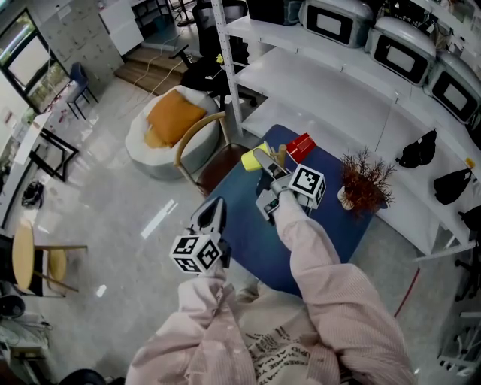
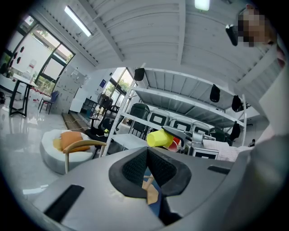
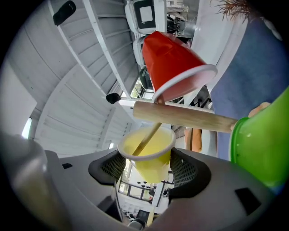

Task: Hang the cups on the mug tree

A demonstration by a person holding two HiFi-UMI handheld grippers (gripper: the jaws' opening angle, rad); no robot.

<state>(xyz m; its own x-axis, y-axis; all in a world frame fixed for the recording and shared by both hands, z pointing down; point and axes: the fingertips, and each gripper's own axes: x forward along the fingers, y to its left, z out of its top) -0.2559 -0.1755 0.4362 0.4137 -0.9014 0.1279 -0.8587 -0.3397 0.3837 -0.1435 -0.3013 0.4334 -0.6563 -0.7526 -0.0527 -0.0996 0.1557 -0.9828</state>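
The wooden mug tree [image 1: 281, 156] stands at the far end of the blue table [image 1: 338, 225]. A red cup [image 1: 301, 147] hangs on it. My right gripper [image 1: 264, 167] is shut on a yellow cup [image 1: 253, 159] held at the tree. In the right gripper view the yellow cup [image 3: 149, 155] sits between the pads with a wooden peg [image 3: 146, 140] reaching into its mouth. The red cup [image 3: 174, 63] hangs beyond the trunk [image 3: 180, 115], and a green cup [image 3: 264, 149] is at the right edge. My left gripper [image 1: 213, 210] hovers shut and empty by the table's left edge.
A pot of dried reddish twigs [image 1: 364, 184] stands on the table to the right of the tree. A wooden chair [image 1: 197, 143] and a beanbag with an orange cushion [image 1: 169, 120] lie beyond the table's left corner. White shelves with microwaves [image 1: 338, 22] run along the back.
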